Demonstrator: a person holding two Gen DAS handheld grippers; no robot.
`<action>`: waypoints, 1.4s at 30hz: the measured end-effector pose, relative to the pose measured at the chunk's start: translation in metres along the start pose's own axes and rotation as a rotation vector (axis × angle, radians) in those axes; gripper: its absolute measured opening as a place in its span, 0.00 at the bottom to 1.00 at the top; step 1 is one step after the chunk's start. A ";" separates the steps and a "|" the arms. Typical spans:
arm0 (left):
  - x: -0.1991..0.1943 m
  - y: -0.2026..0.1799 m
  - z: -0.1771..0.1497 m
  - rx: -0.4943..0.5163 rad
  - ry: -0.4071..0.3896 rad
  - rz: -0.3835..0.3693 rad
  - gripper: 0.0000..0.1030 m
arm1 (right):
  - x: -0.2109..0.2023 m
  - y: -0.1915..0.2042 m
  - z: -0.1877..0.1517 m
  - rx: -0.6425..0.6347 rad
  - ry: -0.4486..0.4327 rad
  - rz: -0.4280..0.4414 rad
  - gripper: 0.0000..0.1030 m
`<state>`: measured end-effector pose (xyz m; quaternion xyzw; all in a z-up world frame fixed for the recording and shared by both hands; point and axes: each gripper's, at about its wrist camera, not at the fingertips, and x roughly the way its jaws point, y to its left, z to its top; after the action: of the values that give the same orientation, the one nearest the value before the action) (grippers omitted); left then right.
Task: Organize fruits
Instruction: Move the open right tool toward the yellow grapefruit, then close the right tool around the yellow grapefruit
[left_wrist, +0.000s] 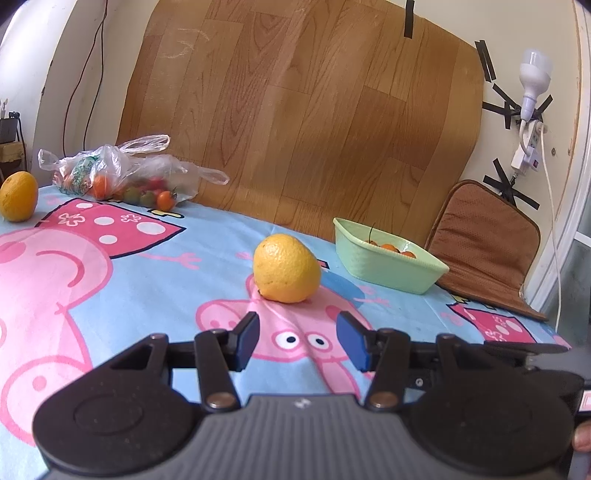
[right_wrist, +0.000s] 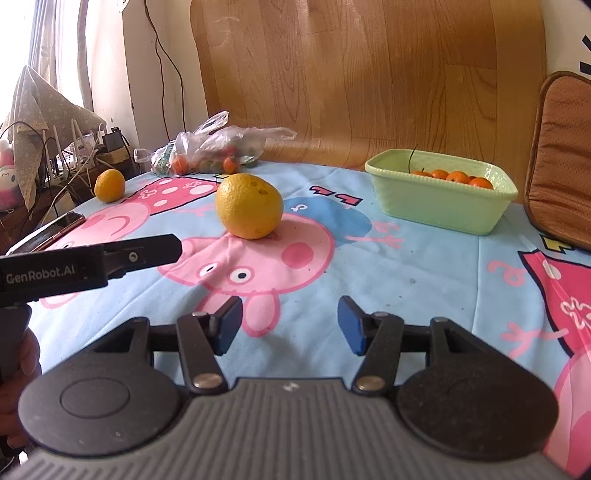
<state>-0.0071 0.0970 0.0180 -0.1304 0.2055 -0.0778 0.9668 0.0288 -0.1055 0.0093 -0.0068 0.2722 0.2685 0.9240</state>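
The blue cartoon tablecloth (right_wrist: 424, 280) has lots of bare room in the middle. A green tub (right_wrist: 443, 201) at two o'clock hides most of its little oranges (right_wrist: 456, 176). The big orange (left_wrist: 286, 268) sits alone at twelve o'clock. The left gripper (left_wrist: 296, 339) and right gripper (right_wrist: 290, 326) are both apart and empty. A bag (left_wrist: 122, 173) blurs its fruit.

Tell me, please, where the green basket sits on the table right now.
The green basket sits at the far right of the tablecloth, beside the brown cushion and right of the nearer orange.
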 end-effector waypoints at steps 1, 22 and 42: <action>-0.001 0.001 0.000 -0.008 -0.006 0.000 0.46 | 0.002 -0.001 0.002 0.003 0.004 0.006 0.58; -0.005 0.043 0.001 -0.271 0.000 0.048 0.47 | 0.112 0.028 0.088 -0.148 0.043 0.118 0.59; -0.033 0.023 -0.001 -0.147 0.039 0.140 0.53 | 0.020 -0.038 0.041 0.080 -0.022 0.068 0.22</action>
<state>-0.0347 0.1258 0.0225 -0.1850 0.2383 0.0029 0.9534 0.0827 -0.1213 0.0287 0.0422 0.2725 0.2885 0.9169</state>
